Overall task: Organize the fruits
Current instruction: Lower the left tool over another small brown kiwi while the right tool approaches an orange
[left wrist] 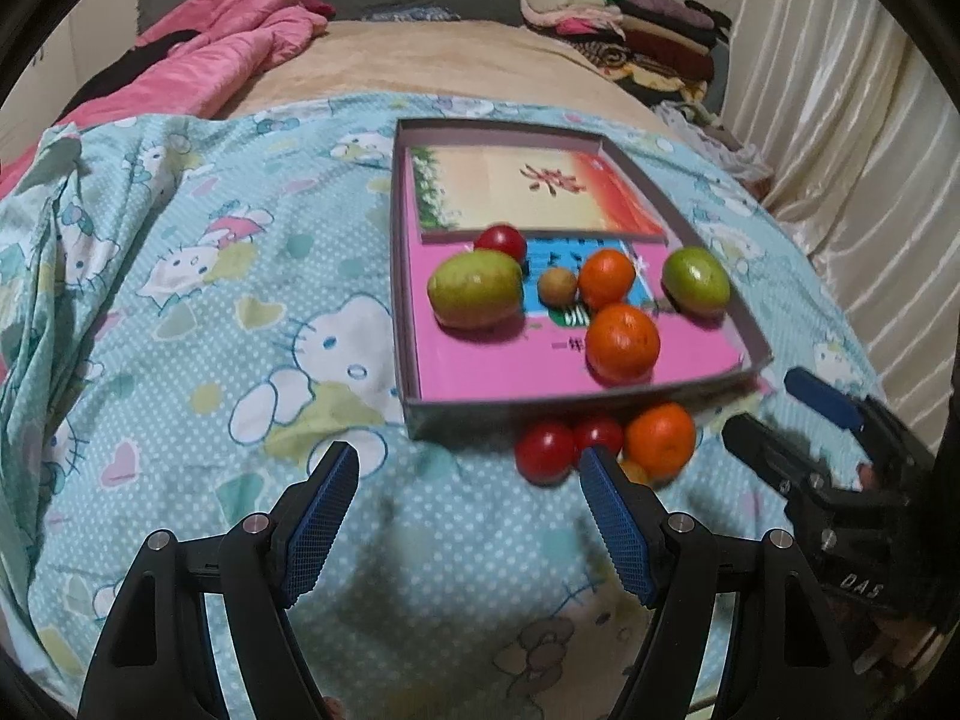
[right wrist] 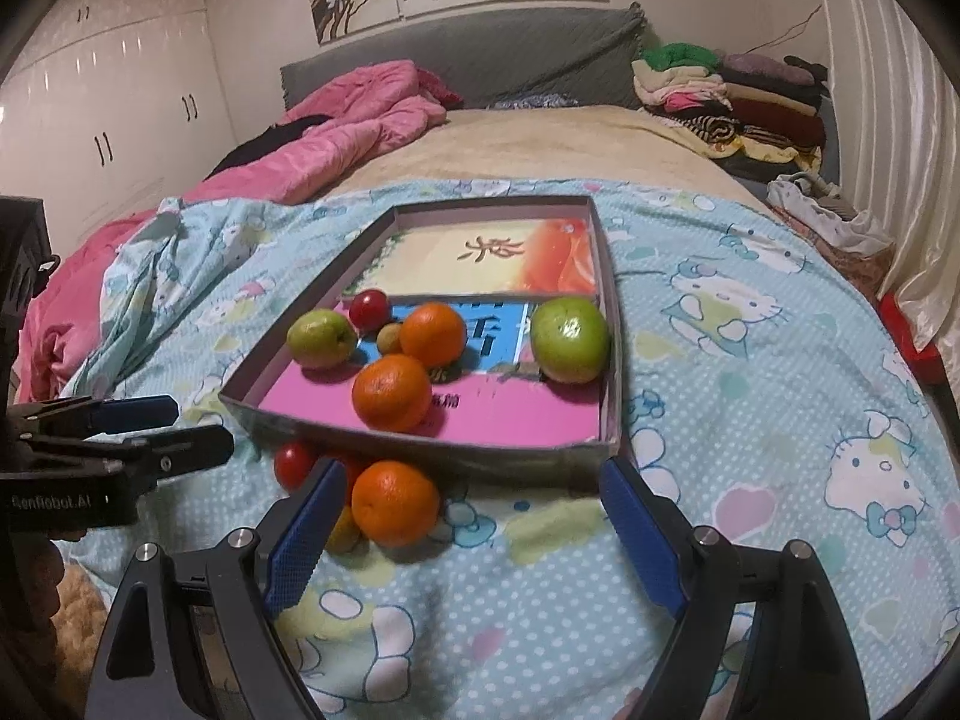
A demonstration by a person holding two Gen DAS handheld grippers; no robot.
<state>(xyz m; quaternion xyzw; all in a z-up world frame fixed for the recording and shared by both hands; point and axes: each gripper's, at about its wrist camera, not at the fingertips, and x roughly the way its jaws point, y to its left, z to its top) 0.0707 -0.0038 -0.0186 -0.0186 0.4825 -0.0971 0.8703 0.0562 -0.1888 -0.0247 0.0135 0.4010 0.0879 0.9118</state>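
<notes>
Your left gripper (left wrist: pixel 468 468) wide, empty, above sheet (left wrist: pixel 180 312). Right gripper (right wrist: pixel 474 480) wide too, nothing held; orange (right wrist: pixel 395 510) just ahead, outside box (right wrist: pixel 420 450).

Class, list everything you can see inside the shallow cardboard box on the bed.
Inside the box: two oranges, two green fruits, a red tomato and a small brown fruit, on printed books. The box floor beneath is hidden.
</notes>
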